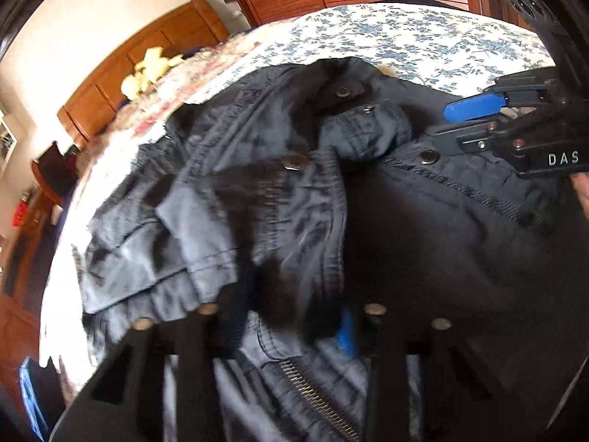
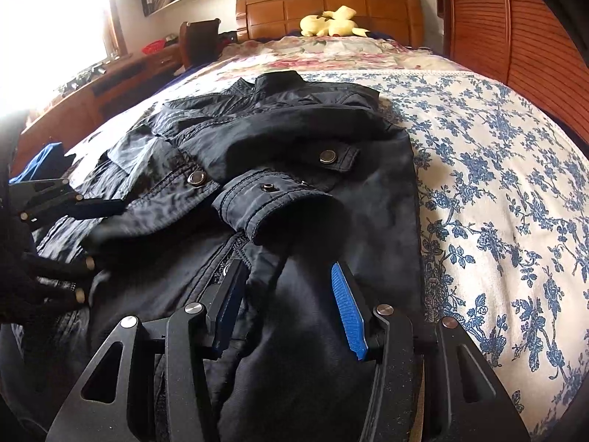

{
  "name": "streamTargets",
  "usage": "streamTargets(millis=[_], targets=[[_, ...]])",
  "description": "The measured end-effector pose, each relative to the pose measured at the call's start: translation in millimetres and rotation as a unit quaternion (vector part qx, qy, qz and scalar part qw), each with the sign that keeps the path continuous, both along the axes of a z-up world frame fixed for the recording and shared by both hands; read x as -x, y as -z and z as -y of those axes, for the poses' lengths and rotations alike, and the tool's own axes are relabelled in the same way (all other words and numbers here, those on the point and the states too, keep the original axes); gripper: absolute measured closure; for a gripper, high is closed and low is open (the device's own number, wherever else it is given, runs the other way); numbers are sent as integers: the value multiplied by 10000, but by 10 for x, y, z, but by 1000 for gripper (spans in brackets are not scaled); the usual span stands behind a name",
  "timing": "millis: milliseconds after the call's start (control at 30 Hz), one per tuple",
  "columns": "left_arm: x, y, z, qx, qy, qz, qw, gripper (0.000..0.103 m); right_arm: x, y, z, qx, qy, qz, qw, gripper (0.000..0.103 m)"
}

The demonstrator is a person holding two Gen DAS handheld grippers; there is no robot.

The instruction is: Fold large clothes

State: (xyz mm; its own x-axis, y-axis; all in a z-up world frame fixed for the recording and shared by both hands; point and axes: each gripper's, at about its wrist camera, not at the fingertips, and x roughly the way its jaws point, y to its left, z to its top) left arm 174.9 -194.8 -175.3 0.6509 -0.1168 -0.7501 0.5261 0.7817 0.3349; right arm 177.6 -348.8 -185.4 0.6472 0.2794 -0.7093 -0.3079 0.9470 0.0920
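Note:
A dark navy jacket (image 2: 294, 140) with metal snaps and a zipper lies partly folded on the bed, sleeves laid across its front. It also fills the left wrist view (image 1: 279, 191). My right gripper (image 2: 291, 302) is open, its blue pads (image 2: 348, 309) spread over the jacket's lower part beside the zipper, with cloth bunched between them. It shows in the left wrist view (image 1: 475, 118) at the right, over the collar side. My left gripper (image 1: 294, 331) sits low on the jacket, its fingers mostly buried in cloth; it shows at the left edge of the right wrist view (image 2: 95, 206).
The bed has a blue floral cover (image 2: 497, 169) and a pink floral quilt (image 2: 331, 55) toward the wooden headboard (image 2: 327, 7), where a yellow plush toy (image 2: 331, 22) lies. A wooden wardrobe (image 2: 515, 37) stands on the right, a desk (image 2: 92, 88) and a window on the left.

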Motion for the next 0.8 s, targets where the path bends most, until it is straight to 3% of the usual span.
streamTargets(millis=[100,300,400,533,800], targets=[[11,-153,-166,207,-158,205,9995,85,10,3,-12,35,-2,16,10000,54],[-5,-617,-681,852,-714,729,9911,86,12,6,-30,98,-9,23,9999,54],[-12,-750,-895,950,-912,854,9876,86,12,8,-33,95,-6,21,10000,54],[-17,-805,-1148,964,-1109,915,9849,86,7,8,-39,105,-7,18,9999,54],[96,-638,-1484,952,-1364,769,9831,86,-1,11,-25,163,0,25,9999,54]])
